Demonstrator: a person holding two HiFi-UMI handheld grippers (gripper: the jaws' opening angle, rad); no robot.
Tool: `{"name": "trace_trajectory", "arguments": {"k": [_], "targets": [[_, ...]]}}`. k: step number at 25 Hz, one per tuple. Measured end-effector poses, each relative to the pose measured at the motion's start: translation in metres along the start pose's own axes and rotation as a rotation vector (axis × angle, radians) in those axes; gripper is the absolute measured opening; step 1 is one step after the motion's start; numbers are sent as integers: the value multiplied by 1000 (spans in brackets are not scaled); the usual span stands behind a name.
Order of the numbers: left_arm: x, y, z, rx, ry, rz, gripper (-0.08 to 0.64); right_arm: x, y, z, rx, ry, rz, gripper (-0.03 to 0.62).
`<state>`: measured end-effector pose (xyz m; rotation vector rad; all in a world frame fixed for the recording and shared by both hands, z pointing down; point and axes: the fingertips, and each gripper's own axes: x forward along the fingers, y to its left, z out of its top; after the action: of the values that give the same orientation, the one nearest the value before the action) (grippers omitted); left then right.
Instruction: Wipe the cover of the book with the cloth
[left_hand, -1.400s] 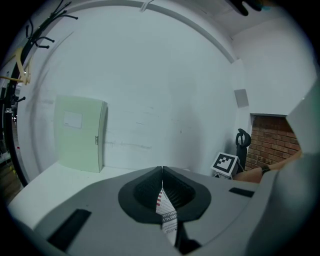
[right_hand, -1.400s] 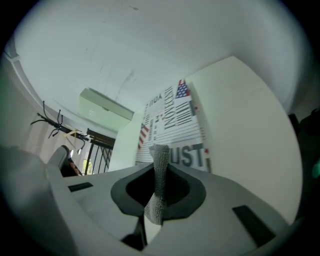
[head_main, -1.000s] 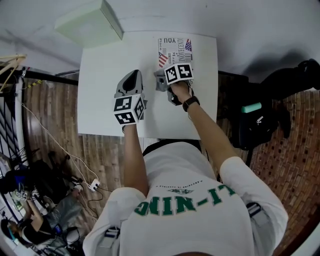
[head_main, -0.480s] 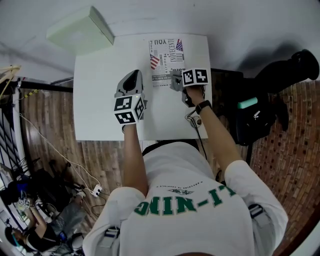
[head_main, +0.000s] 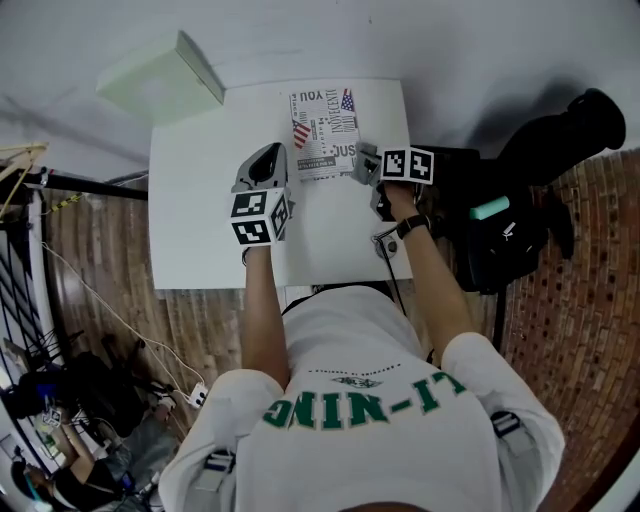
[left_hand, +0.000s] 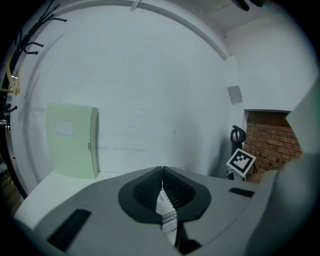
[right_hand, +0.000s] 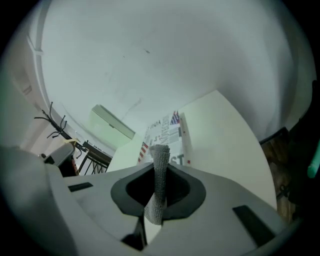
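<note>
While looking down from the head: flanking the printed-cover book (head_main: 322, 135) at the far edge of the white table (head_main: 200, 220) with the left gripper (head_main: 268, 152) and right gripper (head_main: 362, 165). Along the left gripper: pressing its jaws together tip to tip, glimpsing a sliver of book through the gap beneath. Along the right gripper: clenching a grey knit cloth (right_hand: 159, 185) upright, pointing toward the book's near edge.

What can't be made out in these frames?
- Left gripper contact with the book: in head view its body covers the tips; left gripper view shows only a print sliver.
- Cloth touching the book: right gripper hides it in head view.
- Book's small print: too small in every view.
</note>
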<state>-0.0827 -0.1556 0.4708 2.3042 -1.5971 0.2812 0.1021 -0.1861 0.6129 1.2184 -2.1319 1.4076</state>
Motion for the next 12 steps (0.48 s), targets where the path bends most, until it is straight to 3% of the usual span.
{"name": "trace_trajectory", "arguments": {"k": [7,12], "targets": [[-32,-8,56,49,-92,18,15,-81,92,50,-247,-297,72,34],[-62,-18,98,91,-166,47,15,-149,150,83,-506,-525,13,34]]}}
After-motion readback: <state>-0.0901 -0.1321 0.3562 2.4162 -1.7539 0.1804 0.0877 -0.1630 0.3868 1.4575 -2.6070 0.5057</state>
